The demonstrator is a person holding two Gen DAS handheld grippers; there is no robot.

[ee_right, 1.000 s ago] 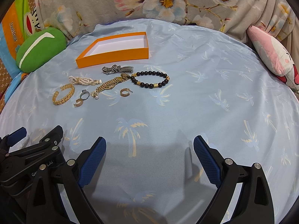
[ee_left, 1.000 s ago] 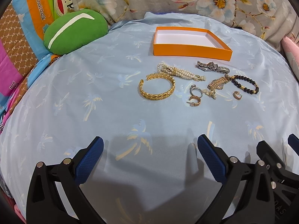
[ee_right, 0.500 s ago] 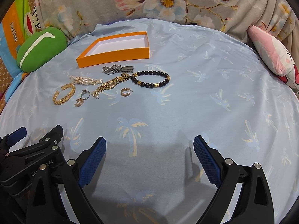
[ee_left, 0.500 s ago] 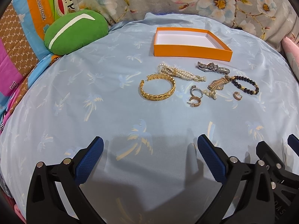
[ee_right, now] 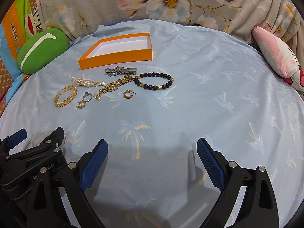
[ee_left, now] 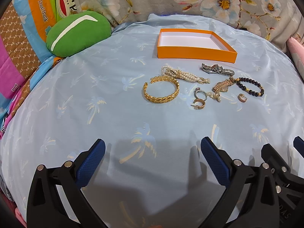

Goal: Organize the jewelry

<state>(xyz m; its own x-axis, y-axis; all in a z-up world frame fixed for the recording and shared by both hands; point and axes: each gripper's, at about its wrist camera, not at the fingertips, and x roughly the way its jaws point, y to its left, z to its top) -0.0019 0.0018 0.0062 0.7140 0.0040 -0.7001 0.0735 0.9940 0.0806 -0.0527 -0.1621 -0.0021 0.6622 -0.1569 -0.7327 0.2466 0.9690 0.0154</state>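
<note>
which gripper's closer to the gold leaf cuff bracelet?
Left. The left gripper sits almost straight behind the gold cuff bracelet; the right gripper is farther off to the cuff's right. Both are open and empty.

Pale blue palm-print sheet (ee_left: pixel 79 98) covers bed. Green cushion (ee_left: pixel 76 33) at far left edge. Floral fabric (ee_right: pixel 171 1) behind. Pink plush pillow (ee_right: pixel 275 57) far right.

My right gripper (ee_right: pixel 152 152) hung wide apart over the blue sheet (ee_right: pixel 209 98), empty, with the left gripper (ee_right: pixel 36 152) at the sheet's near left edge. Toward the far left lay the orange box (ee_right: pixel 117 57), open and empty. Just near of it sat the watch (ee_right: pixel 120 70), bead bracelet (ee_right: pixel 153 80), gold chain (ee_right: pixel 112 86), pearls (ee_right: pixel 86 82), bangle (ee_right: pixel 65 96), ring (ee_right: pixel 87 96) and two earrings (ee_right: pixel 128 94).
</note>
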